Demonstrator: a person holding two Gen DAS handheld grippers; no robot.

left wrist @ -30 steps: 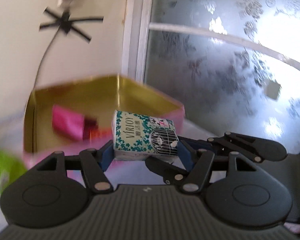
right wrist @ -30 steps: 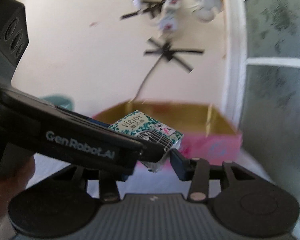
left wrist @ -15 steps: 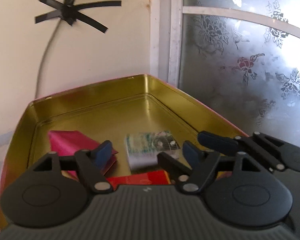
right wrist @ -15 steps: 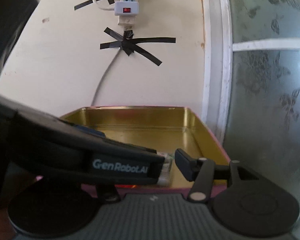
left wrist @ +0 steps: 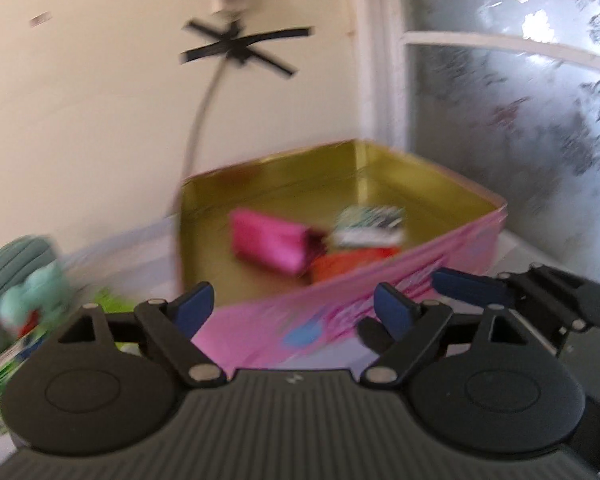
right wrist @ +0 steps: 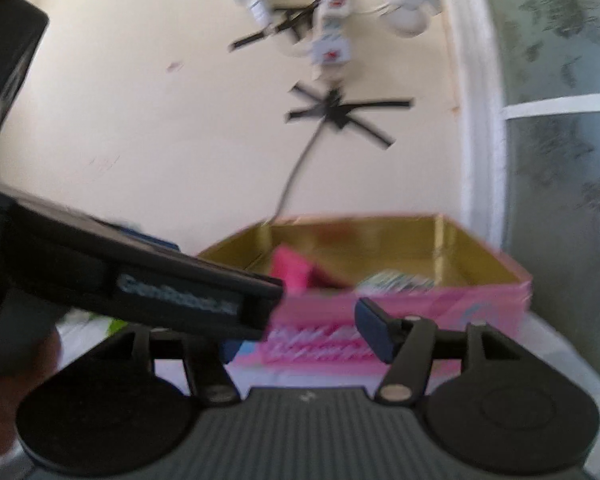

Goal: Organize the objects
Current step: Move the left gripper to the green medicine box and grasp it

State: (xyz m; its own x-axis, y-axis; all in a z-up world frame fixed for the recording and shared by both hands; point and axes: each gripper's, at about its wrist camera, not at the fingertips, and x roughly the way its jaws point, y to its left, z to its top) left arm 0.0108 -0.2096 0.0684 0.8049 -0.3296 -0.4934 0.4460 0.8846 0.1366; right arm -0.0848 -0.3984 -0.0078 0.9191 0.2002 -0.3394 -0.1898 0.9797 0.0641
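Teal-patterned box (left wrist: 370, 222) lying inside pink tin (left wrist: 380, 280), beside magenta packet (left wrist: 272, 244).

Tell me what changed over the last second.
The patterned box, gripped between both claws a second ago, now lies in the gold-lined tin. The left claw and right claw have just been opening and pulled back, empty. The pink packet stayed inside.

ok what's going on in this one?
A person is sorting small items into a pink tin with a gold inside, a claw in each hand. The green-patterned pack now lies in the tin beside a pink pouch and a red pack. The left claw and right claw are empty, in front of the tin; their jaws have just been opening. More items wait at left, too blurred to name.
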